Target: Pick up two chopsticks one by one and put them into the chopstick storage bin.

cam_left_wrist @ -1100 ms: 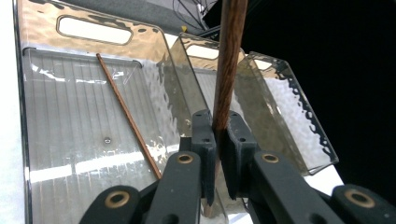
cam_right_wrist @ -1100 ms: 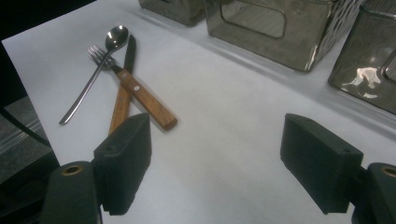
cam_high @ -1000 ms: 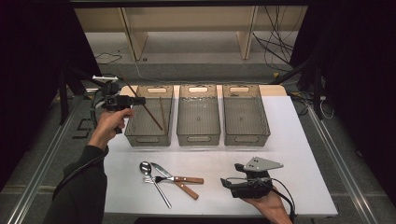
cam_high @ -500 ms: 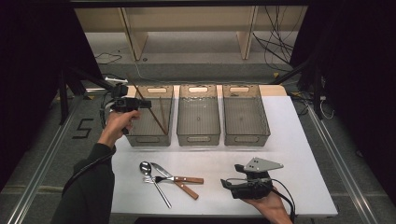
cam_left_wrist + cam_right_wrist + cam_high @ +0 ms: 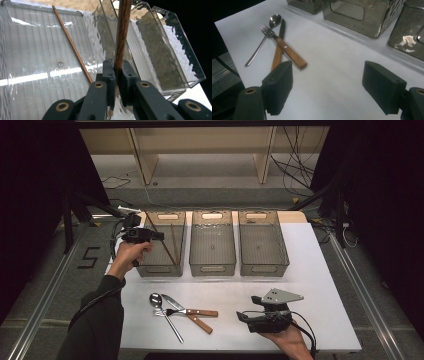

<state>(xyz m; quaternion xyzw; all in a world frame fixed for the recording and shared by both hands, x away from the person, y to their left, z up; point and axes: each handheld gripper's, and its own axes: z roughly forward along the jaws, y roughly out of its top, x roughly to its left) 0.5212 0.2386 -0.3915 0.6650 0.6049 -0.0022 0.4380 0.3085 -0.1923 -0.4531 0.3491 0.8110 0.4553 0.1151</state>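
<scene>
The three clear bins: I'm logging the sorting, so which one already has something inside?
The left bin, beside the left gripper: a wooden chopstick lies in it. The middle bin and right bin look empty.

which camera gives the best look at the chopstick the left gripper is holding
The left gripper view: the chopstick fills the frame's middle, clamped between the left gripper pads. The high view shows it as a thin brown line over the left bin.
</scene>
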